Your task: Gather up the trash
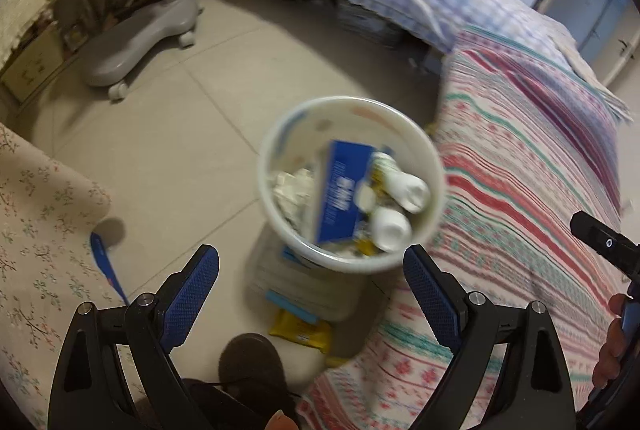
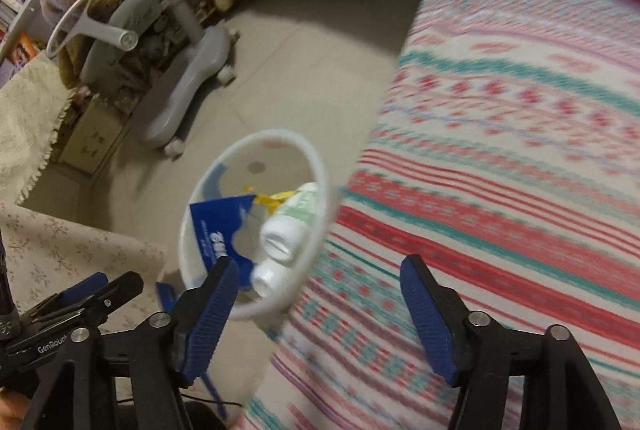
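A white trash bin (image 1: 280,133) stands on the tiled floor beside the bed. It holds a blue carton (image 1: 340,185), two white bottles (image 1: 404,185), crumpled paper (image 1: 292,185) and yellow wrappers. My left gripper (image 1: 312,266) is open and empty just above the bin's near rim. A yellow wrapper (image 1: 300,330) lies on the floor below the bin. In the right wrist view the bin (image 2: 316,165) is left of centre, and my right gripper (image 2: 320,278) is open and empty over the bin's right rim and the bed edge. The left gripper (image 2: 92,290) shows at lower left.
A striped bedspread (image 1: 520,189) fills the right side. A grey wheeled chair (image 1: 140,37) stands at the far left. A floral cloth (image 1: 40,230) covers a surface at near left, with a blue strip (image 1: 104,262) at its edge. A dark slipper (image 1: 252,362) lies below.
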{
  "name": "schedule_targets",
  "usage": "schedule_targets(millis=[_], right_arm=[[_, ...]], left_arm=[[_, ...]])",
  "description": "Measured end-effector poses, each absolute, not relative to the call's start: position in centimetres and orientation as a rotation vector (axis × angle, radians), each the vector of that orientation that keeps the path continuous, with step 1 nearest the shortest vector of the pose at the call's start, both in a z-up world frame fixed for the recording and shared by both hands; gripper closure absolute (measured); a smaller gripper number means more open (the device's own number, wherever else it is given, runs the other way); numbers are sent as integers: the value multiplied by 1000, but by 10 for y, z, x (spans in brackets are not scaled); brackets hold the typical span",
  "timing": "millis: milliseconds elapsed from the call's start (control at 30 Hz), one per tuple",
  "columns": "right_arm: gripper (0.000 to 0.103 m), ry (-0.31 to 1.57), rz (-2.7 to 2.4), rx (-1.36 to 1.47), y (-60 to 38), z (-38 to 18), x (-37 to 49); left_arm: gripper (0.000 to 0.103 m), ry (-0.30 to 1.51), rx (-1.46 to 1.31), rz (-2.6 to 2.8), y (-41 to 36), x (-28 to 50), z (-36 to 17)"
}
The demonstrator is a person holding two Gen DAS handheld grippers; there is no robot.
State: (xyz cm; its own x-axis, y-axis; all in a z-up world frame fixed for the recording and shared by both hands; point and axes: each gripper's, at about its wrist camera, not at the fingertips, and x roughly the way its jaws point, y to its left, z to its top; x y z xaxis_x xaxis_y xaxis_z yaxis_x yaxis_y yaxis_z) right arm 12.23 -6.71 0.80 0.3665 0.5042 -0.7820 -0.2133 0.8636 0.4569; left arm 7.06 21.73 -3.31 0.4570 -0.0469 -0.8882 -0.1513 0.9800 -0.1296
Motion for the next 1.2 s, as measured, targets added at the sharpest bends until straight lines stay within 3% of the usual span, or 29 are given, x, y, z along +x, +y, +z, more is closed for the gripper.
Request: schedule_targets(millis=[100,467,867,1200], right_arm=[[23,1061,383,257,-92,24,97],[6,970,134,176,-163,40,-2],[4,826,-104,70,-202,29,-79],[4,815,-125,68,-216,19,-88]], left_arm=[[0,1086,-200,15,192,56,-27],[0,987,-52,-102,109,-4,-4],[0,931,10,-72,70,-46,-14],[0,877,-5,-47,65,-47,-6]])
